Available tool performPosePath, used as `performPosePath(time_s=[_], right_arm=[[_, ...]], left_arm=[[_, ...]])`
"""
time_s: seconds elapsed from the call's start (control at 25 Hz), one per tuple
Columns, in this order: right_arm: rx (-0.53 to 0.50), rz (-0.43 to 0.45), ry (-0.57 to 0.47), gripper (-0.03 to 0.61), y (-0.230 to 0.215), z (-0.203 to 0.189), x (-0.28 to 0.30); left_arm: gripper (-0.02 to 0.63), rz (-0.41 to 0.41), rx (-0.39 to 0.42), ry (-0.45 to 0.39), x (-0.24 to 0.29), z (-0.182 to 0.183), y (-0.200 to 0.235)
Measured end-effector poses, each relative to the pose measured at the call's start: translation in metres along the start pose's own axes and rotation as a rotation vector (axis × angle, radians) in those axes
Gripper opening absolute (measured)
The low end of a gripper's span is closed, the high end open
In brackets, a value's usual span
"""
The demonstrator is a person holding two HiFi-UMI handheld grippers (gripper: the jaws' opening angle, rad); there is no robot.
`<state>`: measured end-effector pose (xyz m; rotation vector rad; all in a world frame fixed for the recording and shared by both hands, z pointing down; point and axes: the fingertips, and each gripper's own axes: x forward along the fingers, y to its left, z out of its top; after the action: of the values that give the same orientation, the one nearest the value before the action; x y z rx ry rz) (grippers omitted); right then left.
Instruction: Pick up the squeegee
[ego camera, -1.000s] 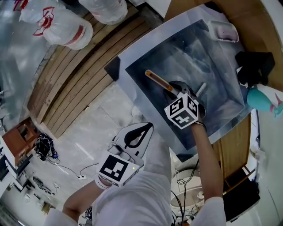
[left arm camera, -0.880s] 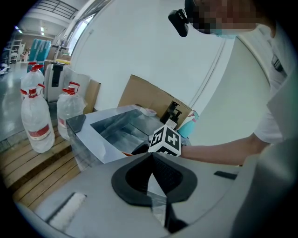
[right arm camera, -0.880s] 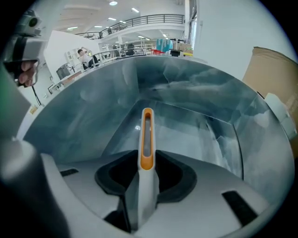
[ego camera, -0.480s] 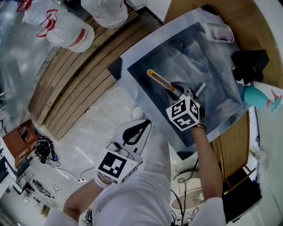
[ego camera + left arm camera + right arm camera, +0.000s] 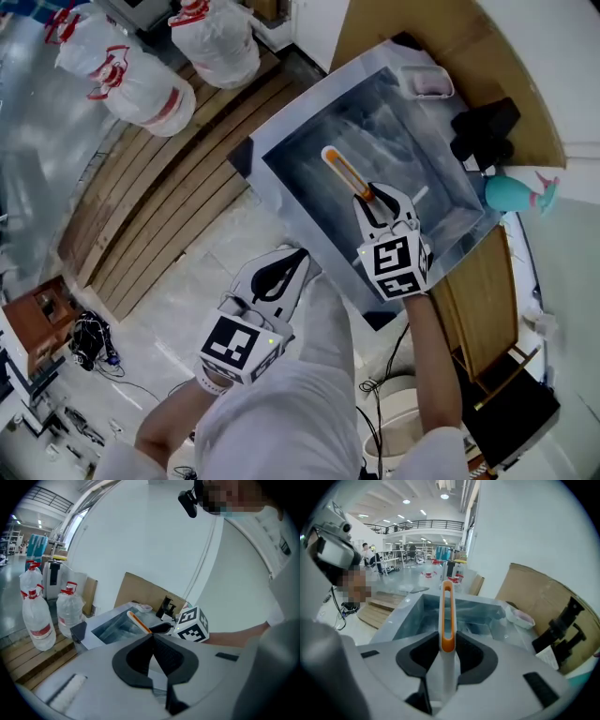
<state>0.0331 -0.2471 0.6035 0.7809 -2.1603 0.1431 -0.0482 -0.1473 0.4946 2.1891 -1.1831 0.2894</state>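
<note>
Over the sink, right gripper jaws pinch the squeegee, plainest in that gripper's view; left gripper jaws pressed together.

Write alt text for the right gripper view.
The right gripper is shut on the squeegee, whose orange loop handle points up and away over a steel sink. A sheet of cardboard stands against the white wall at right.

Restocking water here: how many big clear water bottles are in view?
3, on the wooden slats at the left gripper view's left: front bottle, rear bottle behind it, right bottle beside them. More may be hidden behind them.
</note>
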Motion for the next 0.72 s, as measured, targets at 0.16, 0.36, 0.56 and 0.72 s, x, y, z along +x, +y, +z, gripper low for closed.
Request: performPosePath(time_s=[0.16,0.36,0.56,0.72], right_arm=[[0.037,-0.101,-0.060,0.106,-0.012,0.020,-0.046],[0.118,-0.210,-0.192,0.104,-0.025,0.052,-0.116],[0.185,-0.301,-0.297,0.104,-0.028,0.082,-0.190],[0.237,-0.382,-0.382,0.106,-0.025,0.103,-0.242]], left_arm=[[0.005,-0.023,0.030,-0.032,-0.011,0.016,-0.016],[0.005,-0.063,0.079,-0.071,-0.026,0.039,-0.038],[0.005,-0.089,0.100,-0.112,-0.046,0.063,-0.058],[0.005,-0.113,0.139,-0.141,-0.063,0.080,-0.070]])
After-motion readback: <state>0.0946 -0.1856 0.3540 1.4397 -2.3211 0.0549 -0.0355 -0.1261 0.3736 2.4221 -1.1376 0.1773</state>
